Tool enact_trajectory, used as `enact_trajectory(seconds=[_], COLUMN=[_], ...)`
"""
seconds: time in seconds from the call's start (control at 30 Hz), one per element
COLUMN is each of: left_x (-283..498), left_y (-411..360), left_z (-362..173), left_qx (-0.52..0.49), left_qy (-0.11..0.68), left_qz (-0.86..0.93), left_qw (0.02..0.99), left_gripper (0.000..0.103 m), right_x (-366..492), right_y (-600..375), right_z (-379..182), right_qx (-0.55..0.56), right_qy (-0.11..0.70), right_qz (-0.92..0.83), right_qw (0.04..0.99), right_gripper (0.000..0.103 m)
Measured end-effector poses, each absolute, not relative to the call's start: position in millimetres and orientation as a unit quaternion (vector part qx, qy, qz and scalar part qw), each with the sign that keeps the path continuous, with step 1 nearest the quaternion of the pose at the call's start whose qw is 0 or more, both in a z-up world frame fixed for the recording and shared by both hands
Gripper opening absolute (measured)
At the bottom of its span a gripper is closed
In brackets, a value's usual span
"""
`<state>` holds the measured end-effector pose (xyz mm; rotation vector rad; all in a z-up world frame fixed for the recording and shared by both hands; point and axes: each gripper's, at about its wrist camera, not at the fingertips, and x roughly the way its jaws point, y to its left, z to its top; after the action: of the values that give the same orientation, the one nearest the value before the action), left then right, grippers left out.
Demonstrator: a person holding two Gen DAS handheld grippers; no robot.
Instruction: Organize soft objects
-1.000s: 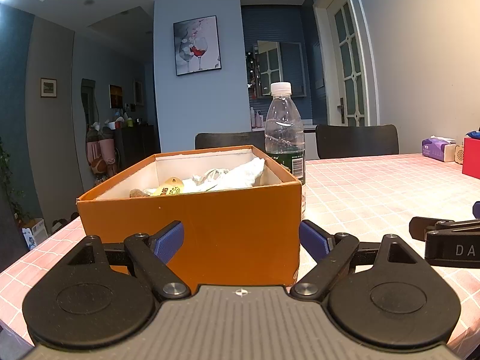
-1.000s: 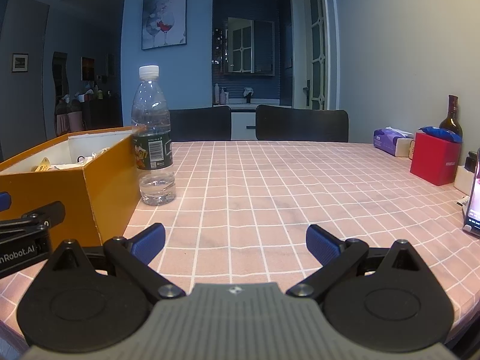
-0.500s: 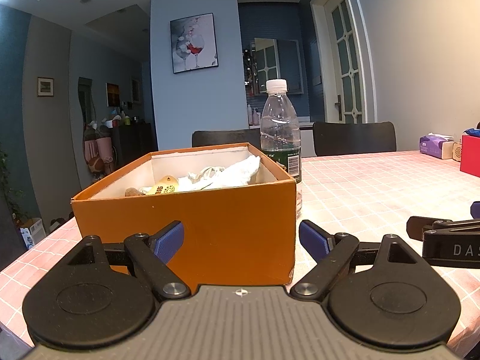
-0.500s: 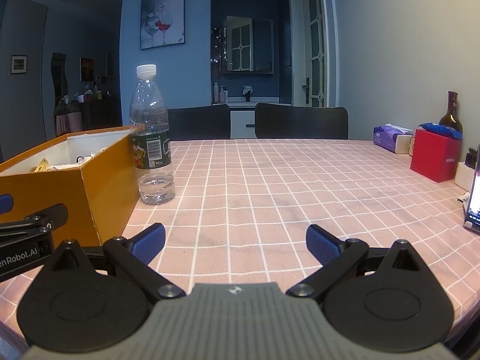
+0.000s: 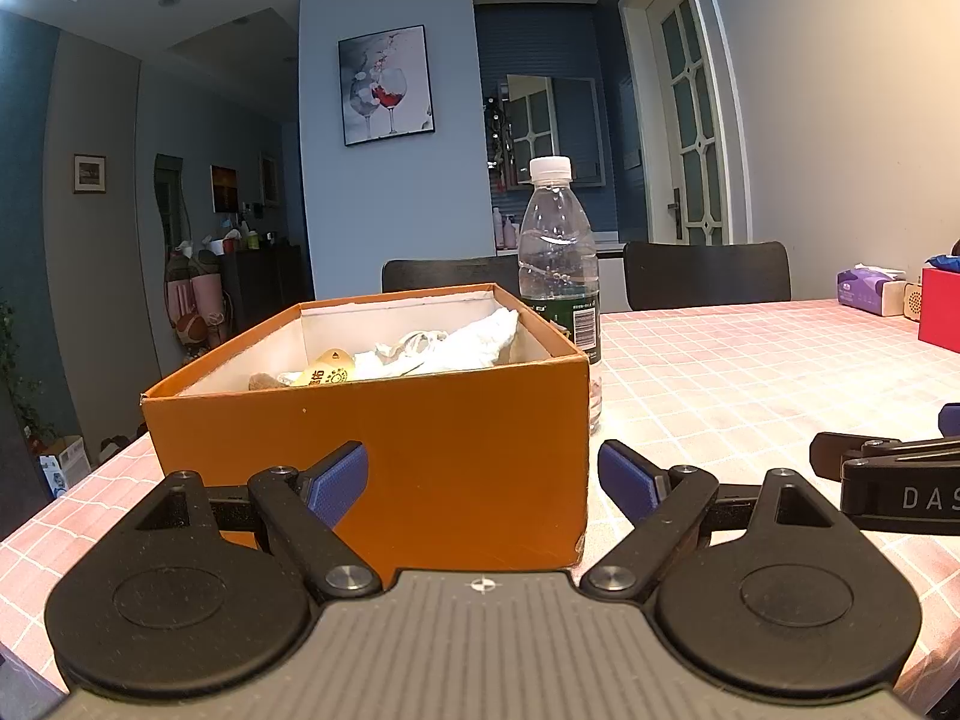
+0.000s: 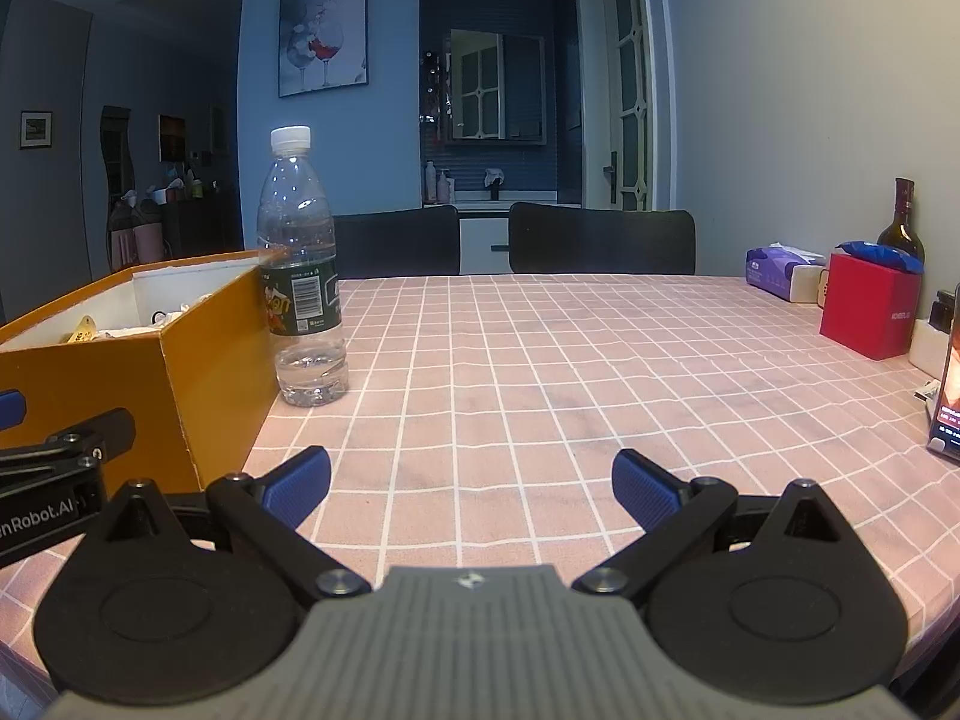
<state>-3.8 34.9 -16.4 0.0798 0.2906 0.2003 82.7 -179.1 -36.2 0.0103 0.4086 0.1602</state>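
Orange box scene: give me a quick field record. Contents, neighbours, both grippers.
box: orange box, lid off, on the pink checked table
contents: crumpled white cloth, a yellow printed item; the rest is hidden by the box wall
neighbour: capped clear water bottle, upright, close by the box's far right corner
left gripper: open, empty, facing the box's near wall
right gripper: open, empty, over bare table right of the box
far right: red box, tissue pack, dark bottle

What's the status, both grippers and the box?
Left gripper open, empty, facing box. Right gripper open over bare table. Cloth in box. Bottle beside box.
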Motion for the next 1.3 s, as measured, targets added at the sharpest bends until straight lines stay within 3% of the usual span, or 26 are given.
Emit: enact_trajectory(seconds=[1.3], left_x=[-3.9], left_y=[33.9], left_z=[-21.0], left_qx=[0.034], left_qy=[0.150], left_qz=[0.105], left_qw=[0.983], left_gripper=[0.101], right_x=[81.3], right_y=[-176.1], right_z=[-39.2], right_qx=[0.002], right_qy=[0.207], right_qz=[0.084], right_qw=[0.975], right_gripper=[0.098])
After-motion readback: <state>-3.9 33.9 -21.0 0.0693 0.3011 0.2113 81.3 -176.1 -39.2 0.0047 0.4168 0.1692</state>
